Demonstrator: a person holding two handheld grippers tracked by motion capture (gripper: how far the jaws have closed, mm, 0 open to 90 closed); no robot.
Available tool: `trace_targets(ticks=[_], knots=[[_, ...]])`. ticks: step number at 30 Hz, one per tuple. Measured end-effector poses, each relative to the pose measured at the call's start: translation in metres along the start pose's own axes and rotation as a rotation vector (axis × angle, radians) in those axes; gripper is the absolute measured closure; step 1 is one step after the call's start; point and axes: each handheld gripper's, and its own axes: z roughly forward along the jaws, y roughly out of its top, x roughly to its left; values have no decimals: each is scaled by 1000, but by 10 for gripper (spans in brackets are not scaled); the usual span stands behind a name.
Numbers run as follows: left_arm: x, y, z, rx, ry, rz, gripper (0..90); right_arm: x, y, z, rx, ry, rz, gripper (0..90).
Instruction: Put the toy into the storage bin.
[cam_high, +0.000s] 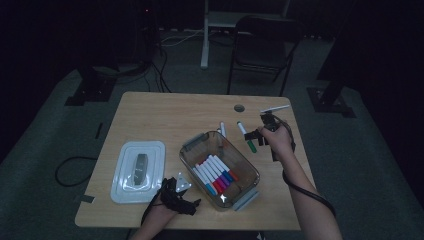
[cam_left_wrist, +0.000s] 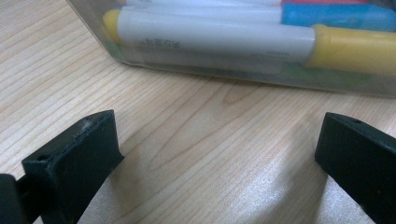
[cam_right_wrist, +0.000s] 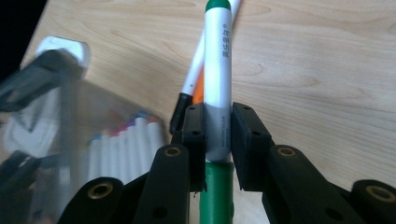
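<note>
A white-barrelled green marker (cam_high: 250, 138) (cam_right_wrist: 217, 70) is clamped between the pads of my right gripper (cam_high: 261, 133) (cam_right_wrist: 218, 126), held just above the table to the right of the clear container (cam_high: 196, 141). Several markers (cam_high: 216, 174) lie side by side inside that container. My left gripper (cam_high: 178, 193) (cam_left_wrist: 217, 135) rests low at the container's near left corner, its jaws wide apart over bare wood. Through the container wall (cam_left_wrist: 233, 77) a white marker with yellow ends (cam_left_wrist: 215, 39) shows straight ahead.
The container's white lid (cam_high: 150, 150) lies flat at the left. Loose markers lie beyond the box (cam_high: 223, 129) and near the far right edge (cam_high: 275, 108); two more (cam_right_wrist: 191, 79) lie under the held one. A cable hole (cam_high: 239, 107) is in the tabletop.
</note>
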Motion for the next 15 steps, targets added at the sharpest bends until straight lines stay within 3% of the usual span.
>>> trace_targets(ticks=[6,8,9,10,13,15], knots=[[0,0,0,0,0,0,4,12,-4,-28,-44,29,-22,768],[0,0,0,0,0,0,4,26,-8,-45,-70,49,-48,769],[0,0,0,0,0,0,4,26,-8,-45,-70,49,-48,769],[0,0,0,-1,0,-1,4,37,-11,-54,-82,86,-63,768],[0,0,0,0,1,1,4,48,-14,-62,-92,98,-93,768],[0,0,0,0,-1,0,4,59,-16,-67,-98,131,-111,768]])
